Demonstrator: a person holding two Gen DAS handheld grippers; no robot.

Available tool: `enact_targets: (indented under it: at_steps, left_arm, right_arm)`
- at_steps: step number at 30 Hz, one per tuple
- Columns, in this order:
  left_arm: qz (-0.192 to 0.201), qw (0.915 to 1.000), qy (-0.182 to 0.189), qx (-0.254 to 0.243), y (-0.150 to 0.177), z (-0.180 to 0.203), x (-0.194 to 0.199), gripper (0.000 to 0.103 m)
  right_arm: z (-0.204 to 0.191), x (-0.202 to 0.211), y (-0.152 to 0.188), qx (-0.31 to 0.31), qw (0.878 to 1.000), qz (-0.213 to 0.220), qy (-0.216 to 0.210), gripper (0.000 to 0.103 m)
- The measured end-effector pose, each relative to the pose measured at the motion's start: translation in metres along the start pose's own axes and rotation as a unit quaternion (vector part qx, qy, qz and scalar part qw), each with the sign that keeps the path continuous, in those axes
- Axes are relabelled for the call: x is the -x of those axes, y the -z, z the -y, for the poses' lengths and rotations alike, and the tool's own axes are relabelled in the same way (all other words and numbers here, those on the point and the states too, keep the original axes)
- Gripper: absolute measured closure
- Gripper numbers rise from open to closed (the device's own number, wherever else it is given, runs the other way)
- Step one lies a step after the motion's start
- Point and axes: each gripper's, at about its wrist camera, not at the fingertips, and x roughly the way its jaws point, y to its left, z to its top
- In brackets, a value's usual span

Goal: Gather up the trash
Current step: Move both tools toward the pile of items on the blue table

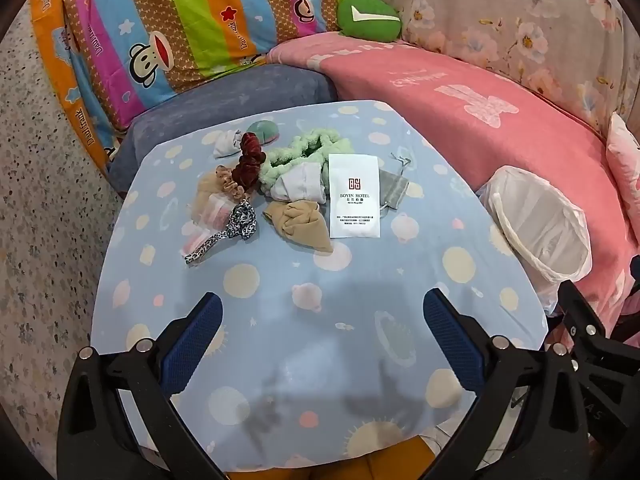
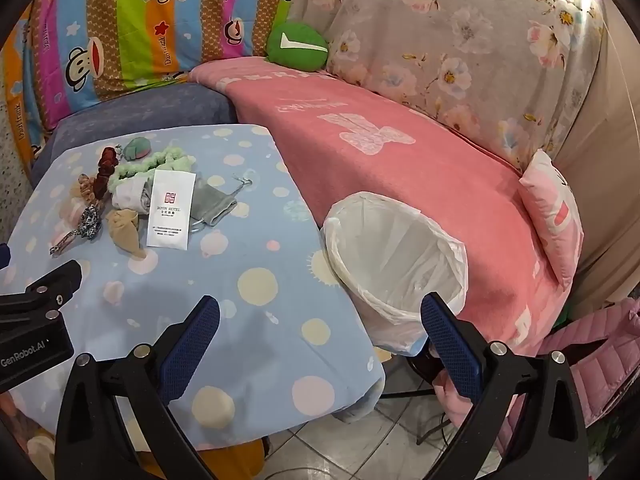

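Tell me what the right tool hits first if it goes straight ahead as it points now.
Probably the lined trash bin: the right tool is open and empty, aimed down near the bin's left rim. Depth is unclear; it could meet the tablecloth first.

The white paper packet (image 1: 354, 196) on the table carries a red square logo and under it the words "BOYIN HOTEL"; the smaller lines below are too fine to read. The striped cartoon-monkey quilt (image 1: 160, 28) behind the table bears "Captain" on a monkey's hat and a repeated script word along its stripes that looks like "Daul frank". In the right wrist view, the black body of the left gripper (image 2: 28, 344) at the left edge is printed "GenRobot.AI".
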Motion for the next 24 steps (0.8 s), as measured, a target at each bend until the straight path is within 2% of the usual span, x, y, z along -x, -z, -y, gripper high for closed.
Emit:
enact_targets:
  at_steps: [3, 10, 24]
  left_arm:
    - [0.013, 0.9999, 0.001, 0.0, 0.004, -0.004, 0.007, 0.007]
    - [0.007, 1.0, -0.002, 0.002, 0.001, -0.011, 0.013, 0.007]
    - [0.009, 0.9999, -0.011, -0.004, 0.005, 0.0, 0.008, 0.007]
  right_arm:
    - [-0.001, 0.002, 0.001, 0.002, 1.0, 0.001, 0.001, 0.007]
    - [-0.003, 0.011, 0.0, -0.001, 1.0, 0.006, 0.002, 0.007]
    - [-0.001, 0.013, 0.001, -0.001, 1.0, 0.009, 0.002, 0.007]
